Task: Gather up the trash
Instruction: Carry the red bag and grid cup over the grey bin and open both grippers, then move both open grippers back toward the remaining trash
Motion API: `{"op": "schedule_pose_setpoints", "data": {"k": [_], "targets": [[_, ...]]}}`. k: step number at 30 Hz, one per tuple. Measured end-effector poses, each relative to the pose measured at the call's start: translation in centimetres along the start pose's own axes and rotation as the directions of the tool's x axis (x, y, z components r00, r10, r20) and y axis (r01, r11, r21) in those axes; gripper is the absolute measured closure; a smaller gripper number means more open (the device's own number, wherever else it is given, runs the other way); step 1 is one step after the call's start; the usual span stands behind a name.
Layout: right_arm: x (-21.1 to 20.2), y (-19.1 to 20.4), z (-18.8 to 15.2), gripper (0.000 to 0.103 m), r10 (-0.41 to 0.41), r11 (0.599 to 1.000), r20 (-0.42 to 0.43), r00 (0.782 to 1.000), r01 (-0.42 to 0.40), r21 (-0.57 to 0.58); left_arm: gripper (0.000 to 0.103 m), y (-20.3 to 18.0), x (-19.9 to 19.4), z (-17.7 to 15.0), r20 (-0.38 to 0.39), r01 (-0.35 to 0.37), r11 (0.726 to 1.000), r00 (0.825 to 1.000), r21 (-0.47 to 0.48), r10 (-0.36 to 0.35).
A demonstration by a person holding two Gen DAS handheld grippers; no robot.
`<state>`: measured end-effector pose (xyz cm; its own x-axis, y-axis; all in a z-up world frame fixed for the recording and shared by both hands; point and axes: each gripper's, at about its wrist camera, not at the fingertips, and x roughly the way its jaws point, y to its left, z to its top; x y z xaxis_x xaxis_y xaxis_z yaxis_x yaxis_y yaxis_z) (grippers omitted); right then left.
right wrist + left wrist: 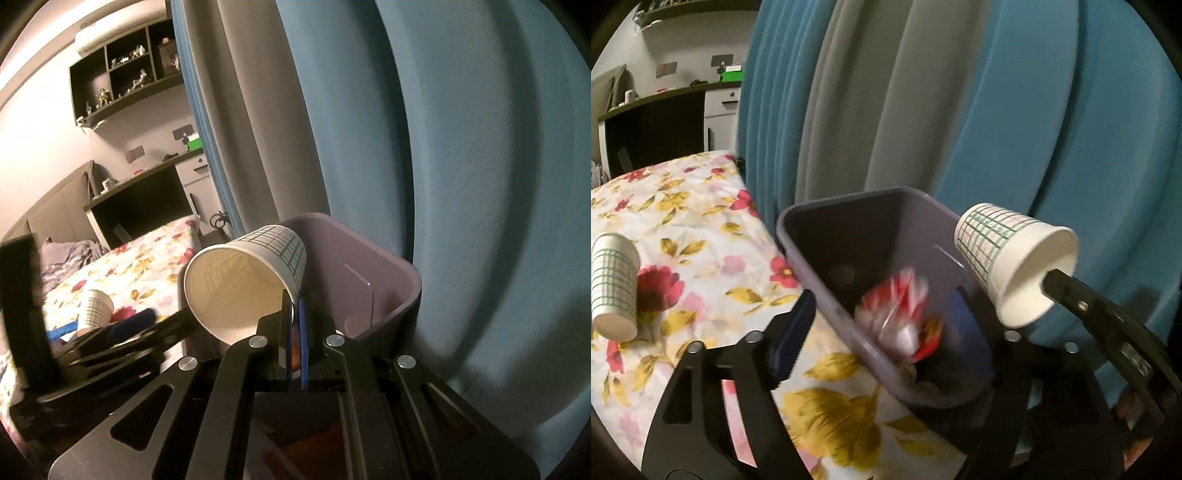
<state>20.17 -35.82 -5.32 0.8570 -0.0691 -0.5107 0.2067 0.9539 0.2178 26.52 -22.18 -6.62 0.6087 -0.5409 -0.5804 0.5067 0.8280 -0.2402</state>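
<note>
Item 1: paper cup [245,282], white with a green grid print. We see it pinched by its rim wall in our right gripper [294,317], whose 2 blue-padded fingers [303,332] stand nearly together with only the cup's thin wall between them. In the left wrist view the cup [1008,258] hangs over the bin's right rim. Its long axis lies tilted near horizontal; in that view the closed base points up-left toward the bin, the open mouth down-right toward the right gripper.

Item 2: trash bin [827,266], purple-grey plastic, rectangular, tipped against the edge of the bed [701,221] and in front of the curtain [997,110]. Our left gripper [886,325] straddles the bin's near-left wall, 1 finger [790,332] outside it and the other down inside; we cannot tell whether the pads actually press the wall.

Item 3: crumpled wrapper [901,314], red and white, blurred, lying inside the bin.

Item 4: second paper cup [614,288], same grid print, lying on its side on the floral sheet, well apart from the bin, long axis running toward and away from us, mouth nearest us.
</note>
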Motion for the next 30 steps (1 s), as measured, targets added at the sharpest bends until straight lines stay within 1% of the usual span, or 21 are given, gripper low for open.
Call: {"op": "schedule_pose_setpoints", "data": {"k": [5, 8, 10, 12, 13, 14, 16, 17, 19, 20, 21, 23, 24, 25, 26, 27, 30], "targets": [[2.2, 0.7, -0.7, 0.099, -0.036, 0.998, -0.057, 0.998, 0.033, -0.049, 0.013, 1.9, -3.1, -1.2, 0.035, -0.089, 0.995, 0.995, -0.048, 0.091], [3.7, 1.2, -1.0, 0.099, -0.044, 0.997, -0.097, 0.994, 0.038, -0.068, 0.009, 2.7, -5.5, -2.2, 0.054, -0.174, 0.981, 0.982, -0.086, 0.179], [4.2, 1.3, -1.3, 0.099, -0.054, 0.996, -0.106, 0.993, 0.046, -0.079, 0.006, 3.1, -6.5, -2.6, 0.065, -0.211, 0.973, 0.974, -0.097, 0.218], [4.4, 1.4, -1.5, 0.095, -0.056, 0.995, -0.107, 0.993, 0.047, -0.084, 0.006, 3.6, -7.7, -3.3, 0.070, -0.246, 0.962, 0.964, -0.117, 0.255], [4.5, 1.3, -1.5, 0.090, -0.055, 0.996, -0.108, 0.993, 0.047, -0.080, 0.006, 4.0, -8.1, -3.6, 0.065, -0.260, 0.957, 0.961, -0.129, 0.270], [4.6, 1.2, -1.5, 0.081, -0.059, 0.996, -0.110, 0.992, 0.051, -0.074, 0.006, 4.2, -8.3, -3.7, 0.060, -0.265, 0.954, 0.960, -0.136, 0.275], [4.5, 0.9, -1.6, 0.072, -0.057, 0.997, -0.111, 0.992, 0.050, -0.059, 0.006, 4.6, -8.8, -4.2, 0.043, -0.288, 0.945, 0.954, -0.154, 0.297], [4.2, 0.8, -1.5, 0.070, -0.061, 0.997, -0.107, 0.992, 0.055, -0.053, 0.006, 4.9, -9.1, -4.5, 0.038, -0.297, 0.941, 0.951, -0.163, 0.307], [3.3, 0.9, -1.3, 0.063, -0.063, 0.997, -0.090, 0.994, 0.059, -0.050, 0.006, 5.3, -10.0, -5.0, 0.042, -0.302, 0.937, 0.949, -0.177, 0.314], [2.7, 1.0, -1.3, 0.056, -0.058, 0.997, -0.078, 0.995, 0.054, -0.048, 0.006, 5.5, -10.5, -5.3, 0.047, -0.308, 0.933, 0.946, -0.185, 0.321], [2.1, 1.2, -1.3, 0.052, -0.053, 0.998, -0.067, 0.996, 0.050, -0.046, 0.006, 5.7, -11.1, -5.5, 0.052, -0.313, 0.930, 0.943, -0.191, 0.328], [0.4, 1.8, -1.4, 0.038, -0.038, 0.998, -0.030, 0.999, 0.037, -0.047, 0.006, 6.1, -12.3, -6.0, 0.064, -0.329, 0.922, 0.935, -0.204, 0.348], [-0.3, 2.2, -1.4, 0.035, -0.034, 0.998, -0.016, 0.999, 0.034, -0.049, 0.006, 6.3, -12.8, -6.2, 0.069, -0.335, 0.920, 0.932, -0.206, 0.355], [-1.2, 2.6, -1.6, 0.029, -0.025, 0.998, 0.001, 1.000, 0.025, -0.051, 0.006, 6.5, -13.6, -6.5, 0.077, -0.348, 0.914, 0.926, -0.206, 0.370], [-2.0, 3.2, -1.8, 0.026, -0.014, 0.999, 0.015, 1.000, 0.015, -0.052, 0.006, 6.7, -14.1, -6.6, 0.079, -0.361, 0.909, 0.920, -0.207, 0.383], [-2.9, 3.7, -2.0, 0.021, -0.001, 0.999, 0.031, 1.000, 0.003, -0.050, 0.006, 7.0, -14.9, -6.9, 0.084, -0.376, 0.902, 0.913, -0.210, 0.400], [-4.6, 5.3, -2.6, 0.016, 0.054, 0.997, 0.050, 0.997, -0.052, -0.054, 0.006, 8.2, -17.3, -7.7, 0.096, -0.413, 0.881, 0.891, -0.232, 0.443]]}}
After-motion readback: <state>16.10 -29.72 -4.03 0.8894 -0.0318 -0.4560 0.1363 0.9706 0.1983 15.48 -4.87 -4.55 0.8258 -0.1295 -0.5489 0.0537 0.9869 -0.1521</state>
